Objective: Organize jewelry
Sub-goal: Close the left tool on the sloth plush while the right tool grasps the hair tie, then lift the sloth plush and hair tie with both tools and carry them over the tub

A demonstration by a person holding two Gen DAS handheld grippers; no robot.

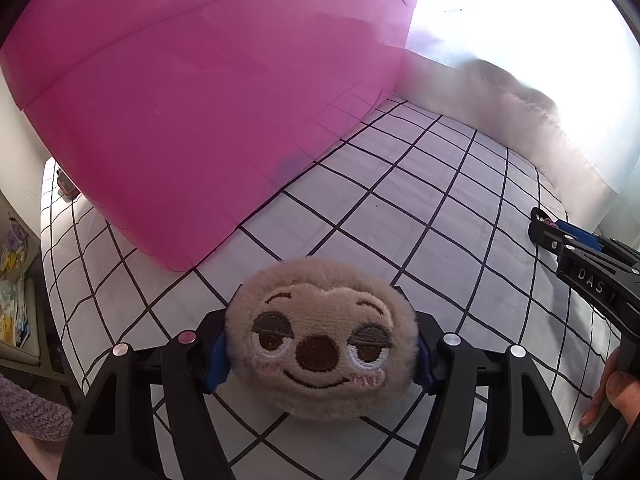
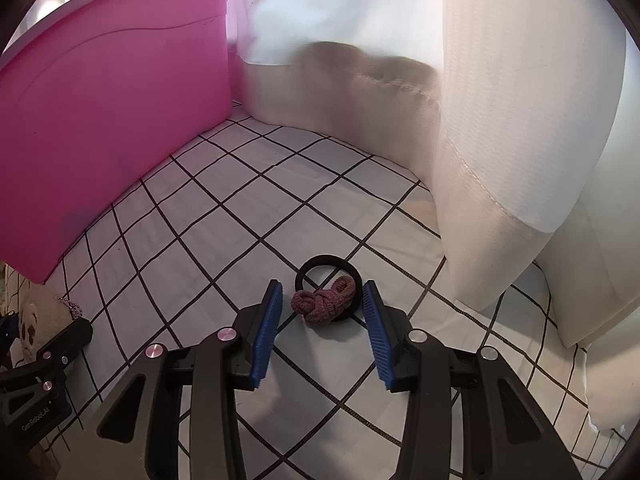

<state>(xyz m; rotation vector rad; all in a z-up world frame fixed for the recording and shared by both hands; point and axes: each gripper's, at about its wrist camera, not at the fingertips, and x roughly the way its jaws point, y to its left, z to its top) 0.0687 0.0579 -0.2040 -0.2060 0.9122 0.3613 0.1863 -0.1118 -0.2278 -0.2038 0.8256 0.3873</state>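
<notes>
Left gripper [image 1: 320, 356] has its jaws clamped on both sides of a plush sloth face [image 1: 322, 340], sitting on the checked sheet [image 1: 400, 208] right by the pink bin [image 1: 192, 112]. Right gripper [image 2: 324, 312] has its jaws apart around a black hair tie [image 2: 320, 266] with a pink knitted knot [image 2: 324, 300], not touching it.

A pink bin [image 1: 192, 112] stands on a white sheet [image 1: 420, 216] checked with thin black lines. The plush face [image 1: 320, 340] is beige with brown eyes. The hair tie [image 2: 326, 290] is black, its knitted knot mauve. Claw pads [image 2: 266, 332] are blue.
</notes>
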